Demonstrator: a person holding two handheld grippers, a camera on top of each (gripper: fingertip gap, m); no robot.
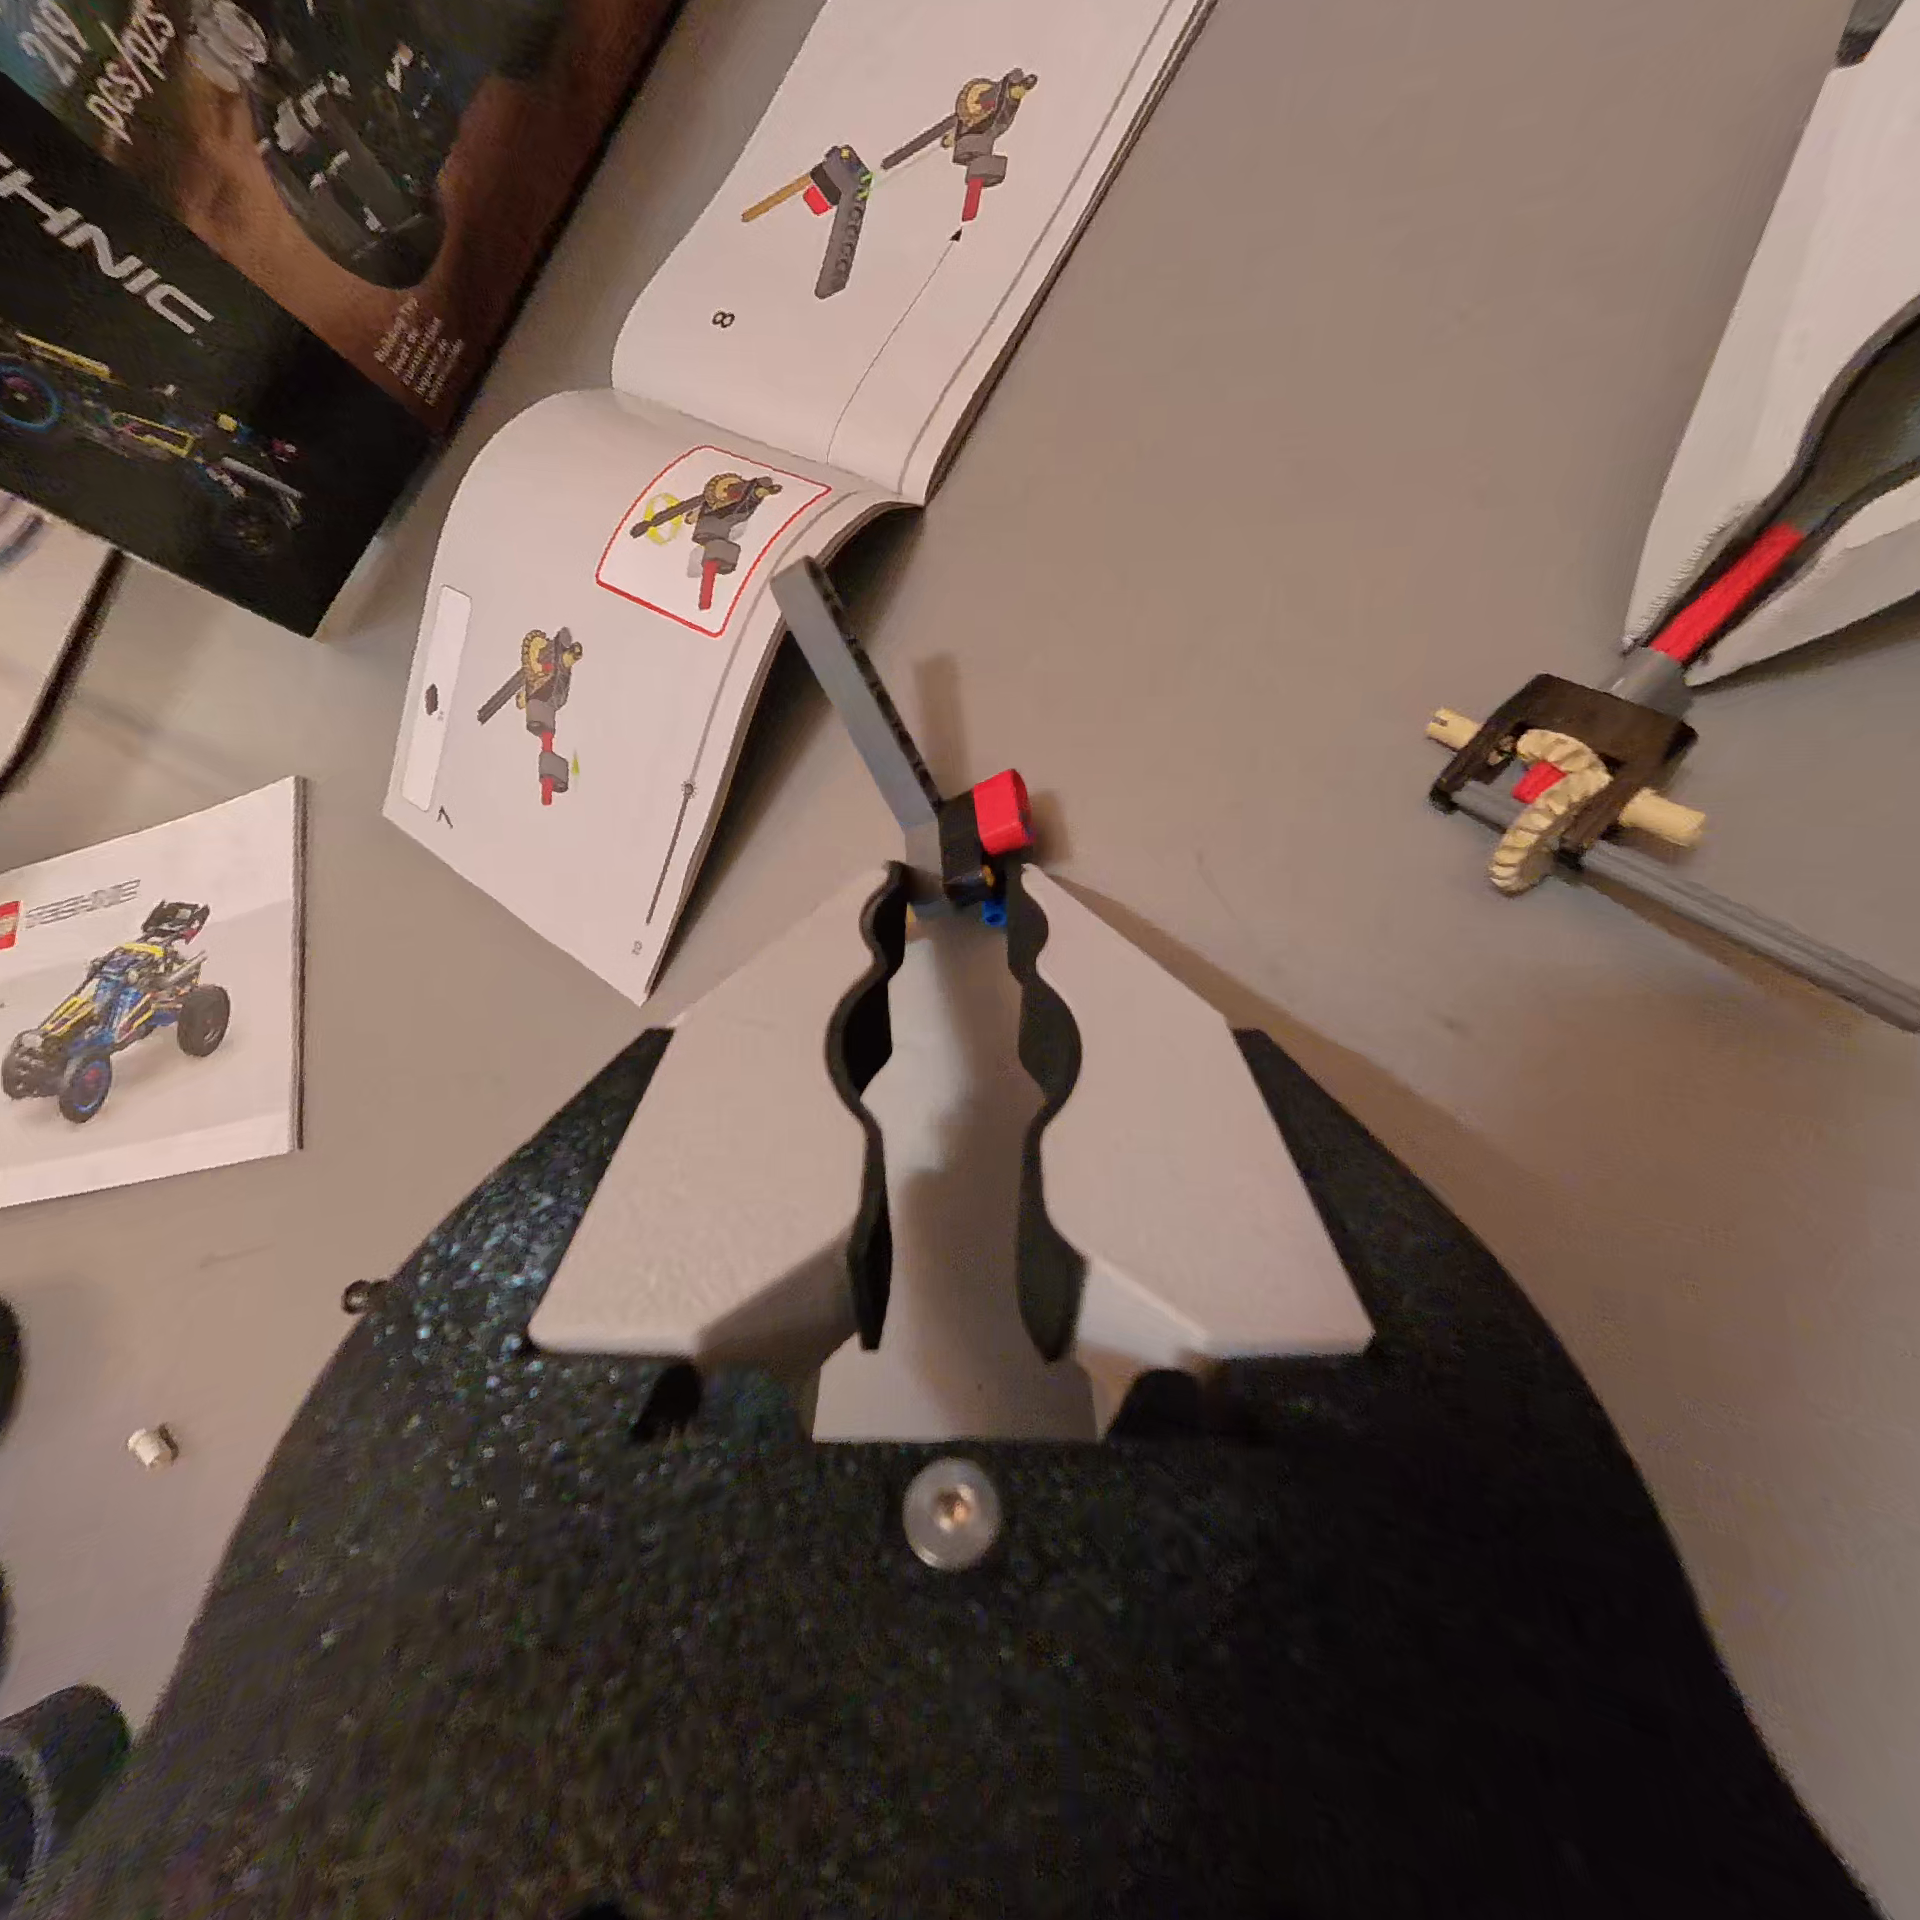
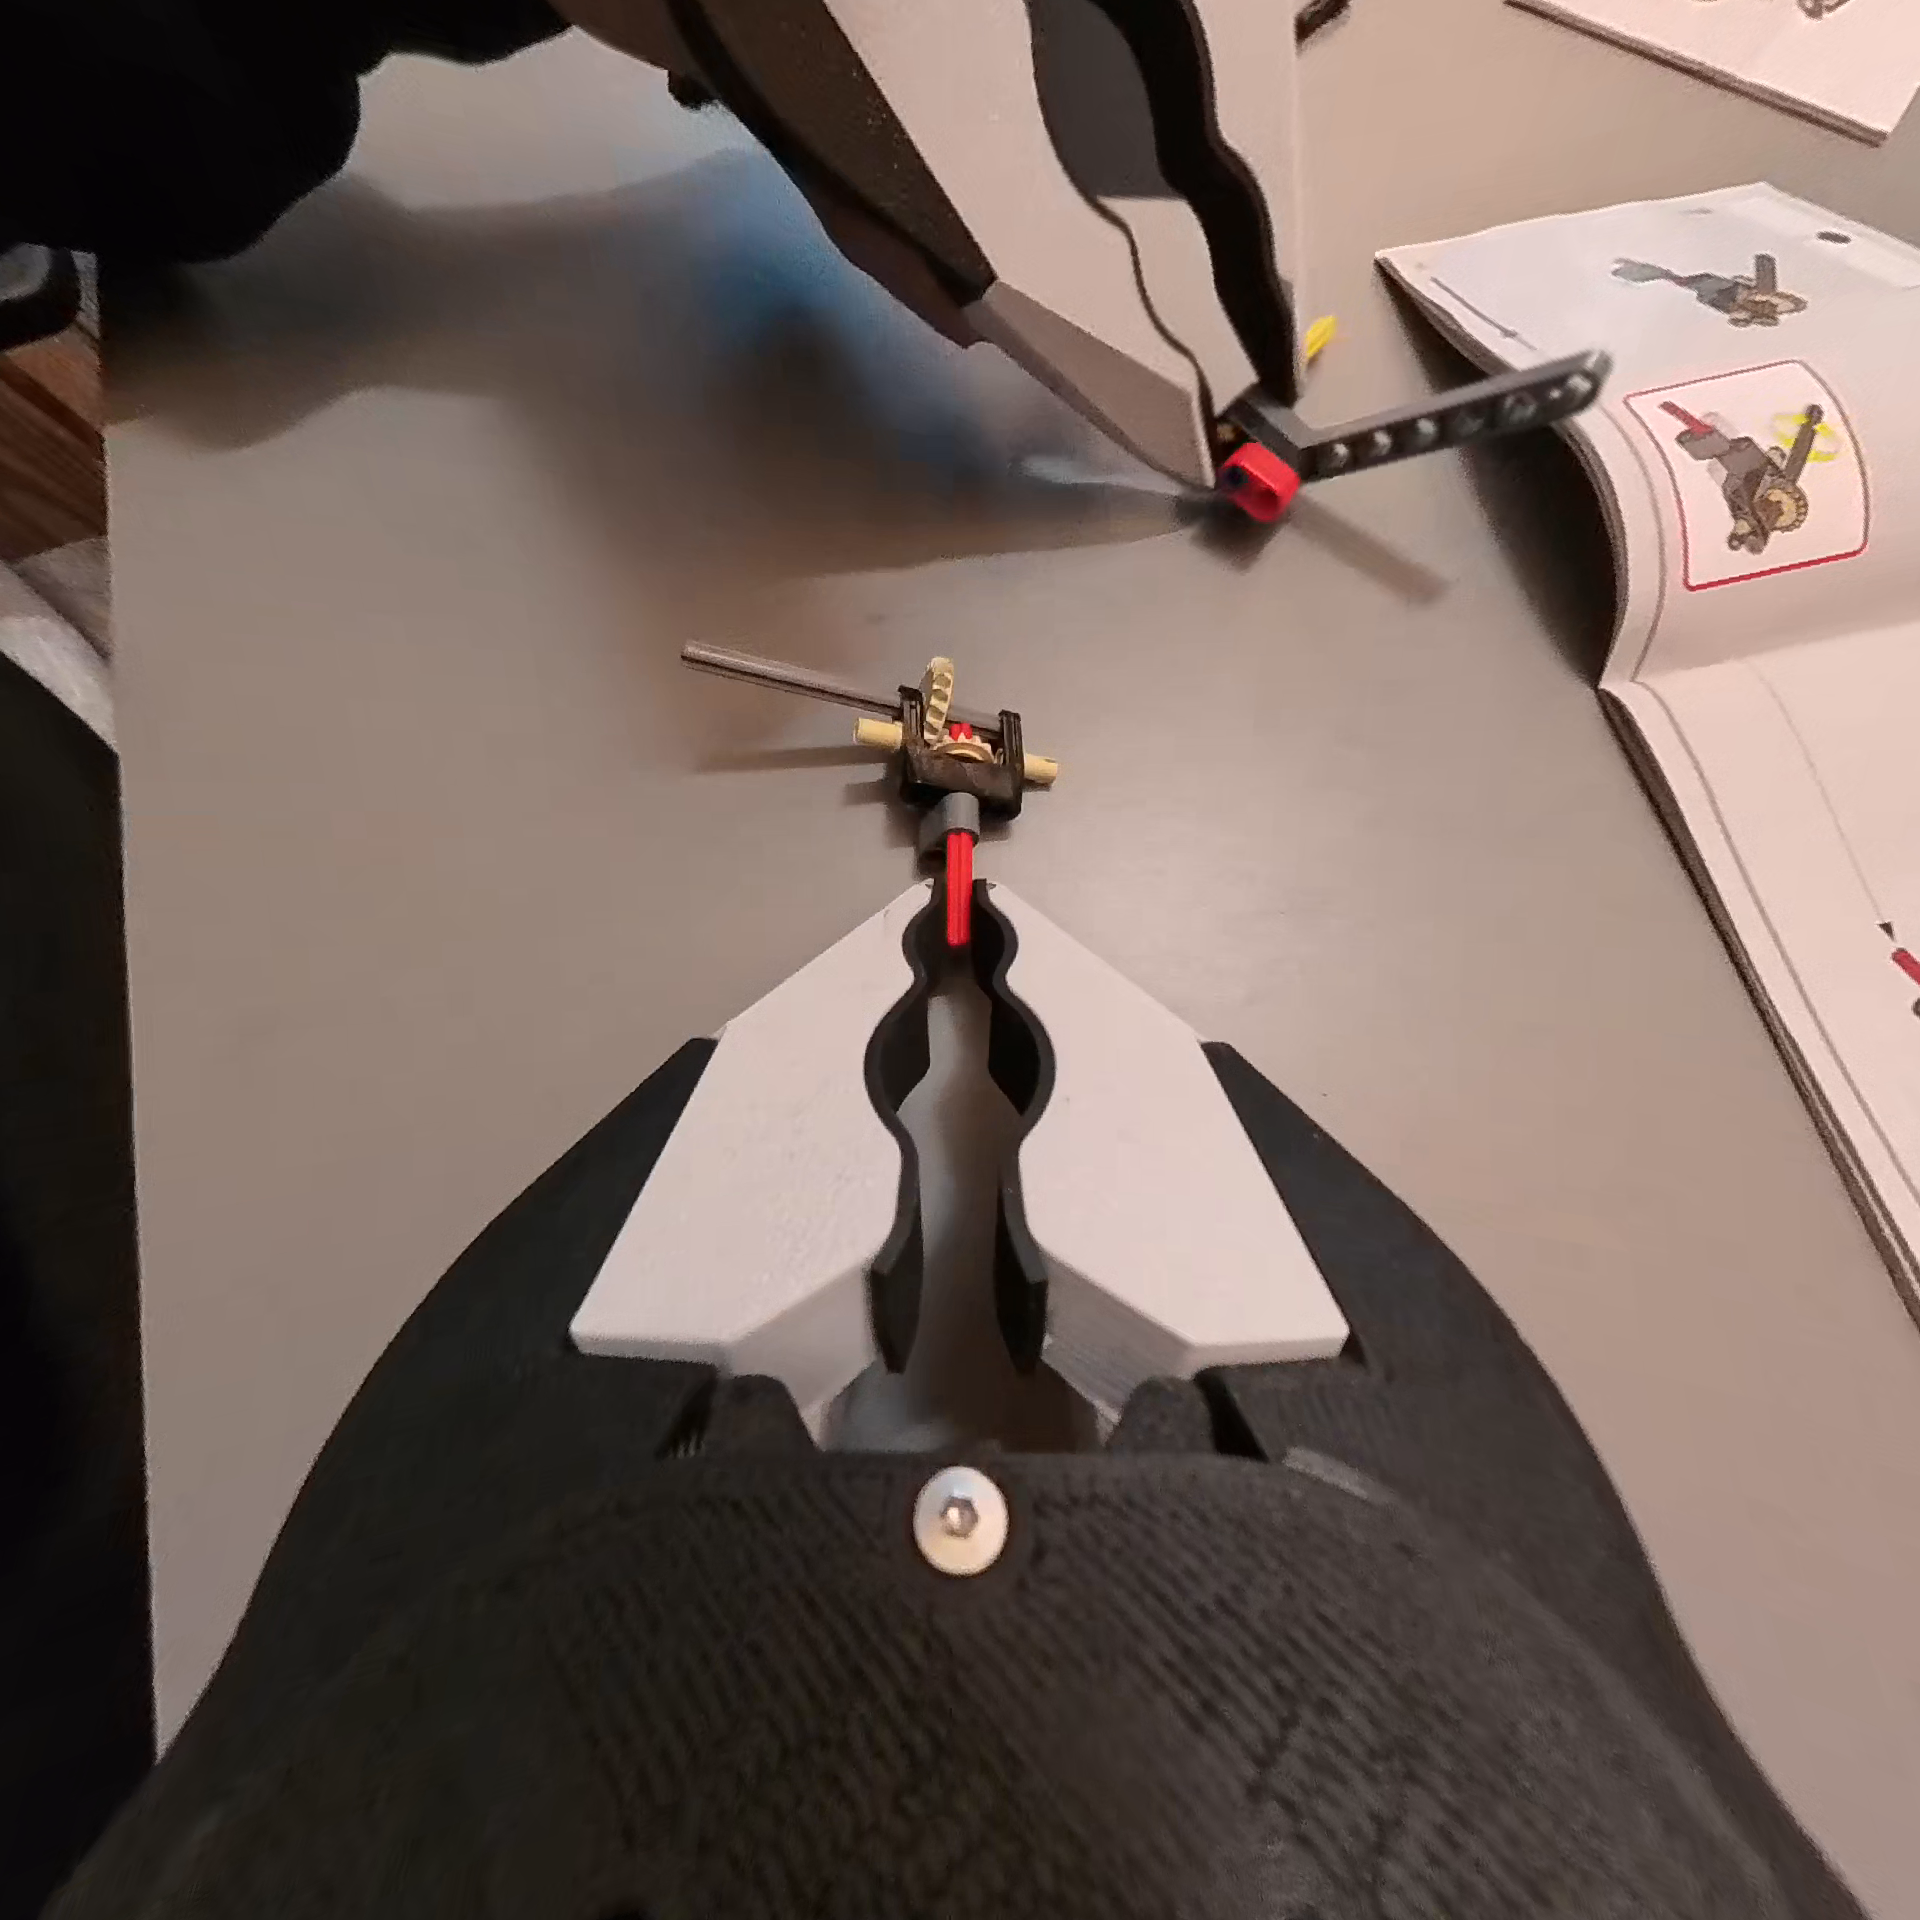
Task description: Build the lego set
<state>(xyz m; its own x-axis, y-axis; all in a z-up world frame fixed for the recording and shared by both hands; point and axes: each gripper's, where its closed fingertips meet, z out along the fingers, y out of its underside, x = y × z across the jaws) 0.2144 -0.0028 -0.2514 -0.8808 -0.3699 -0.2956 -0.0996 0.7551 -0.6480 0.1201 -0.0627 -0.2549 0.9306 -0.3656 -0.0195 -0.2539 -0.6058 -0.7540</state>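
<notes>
My left gripper [image 1: 956, 883] is shut on a small assembly: a long grey beam [image 1: 847, 691] with a black piece and a red connector [image 1: 1000, 810], held just above the grey table. It also shows in the right wrist view [image 2: 1252, 457]. My right gripper [image 2: 956, 904] is shut on the red axle [image 2: 958, 894] of a gear assembly [image 2: 961, 743]: a black frame, tan gears, a tan axle and a long grey axle. In the left wrist view that gear assembly [image 1: 1558, 779] is at the right, with the right gripper's fingers [image 1: 1766, 468] on its red axle.
The open instruction booklet [image 1: 665, 582] lies beyond the left gripper, with the set's box [image 1: 208, 260] at top left. A second booklet [image 1: 145, 997] lies at left. A small pale piece [image 1: 153, 1444] and dark tyres [image 1: 52, 1756] sit at lower left. Left tips to right tips: about 12 centimeters.
</notes>
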